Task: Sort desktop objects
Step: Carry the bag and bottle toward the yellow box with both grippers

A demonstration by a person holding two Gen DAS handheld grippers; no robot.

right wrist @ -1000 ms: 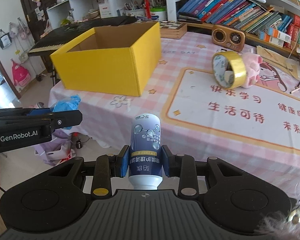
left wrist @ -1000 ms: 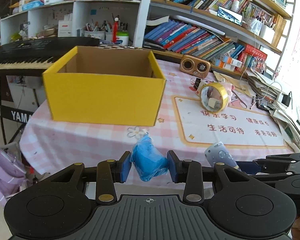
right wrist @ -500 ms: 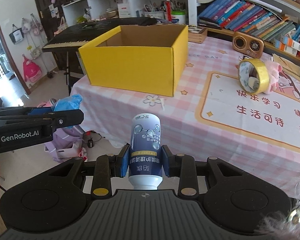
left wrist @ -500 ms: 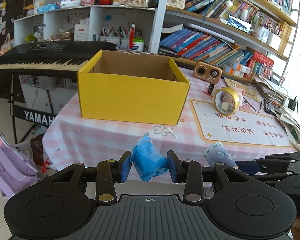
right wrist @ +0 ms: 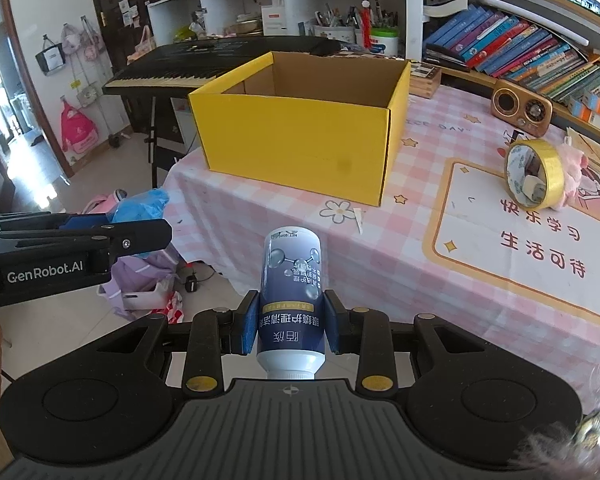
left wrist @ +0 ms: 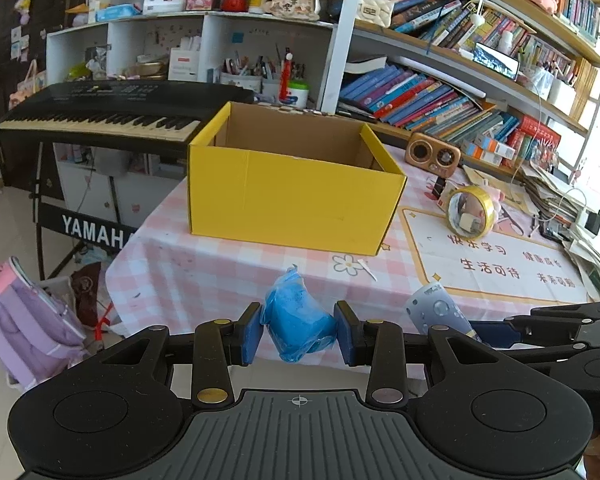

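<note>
My left gripper [left wrist: 299, 334] is shut on a crumpled blue plastic bundle [left wrist: 298, 322], held in the air off the table's near edge. My right gripper [right wrist: 291, 328] is shut on a dark blue bottle with a white cap [right wrist: 291, 292], also held off the table. An open yellow cardboard box [left wrist: 296, 196] [right wrist: 304, 136] stands on the pink checked tablecloth [left wrist: 220, 276], farther ahead. The bottle shows in the left wrist view [left wrist: 440, 314] to the right, and the blue bundle shows in the right wrist view [right wrist: 140, 208] to the left.
A roll of yellow tape [left wrist: 470, 212] [right wrist: 534, 178], a pink plush toy [right wrist: 572, 168] and a small wooden radio [left wrist: 432, 158] lie on the table's right side. A Yamaha keyboard [left wrist: 100, 116] stands left of the table. Bookshelves [left wrist: 440, 92] run behind. Bags [left wrist: 28, 320] lie on the floor.
Both grippers have pulled back from the table, each keeping its object. The box and table now look smaller and farther away.
</note>
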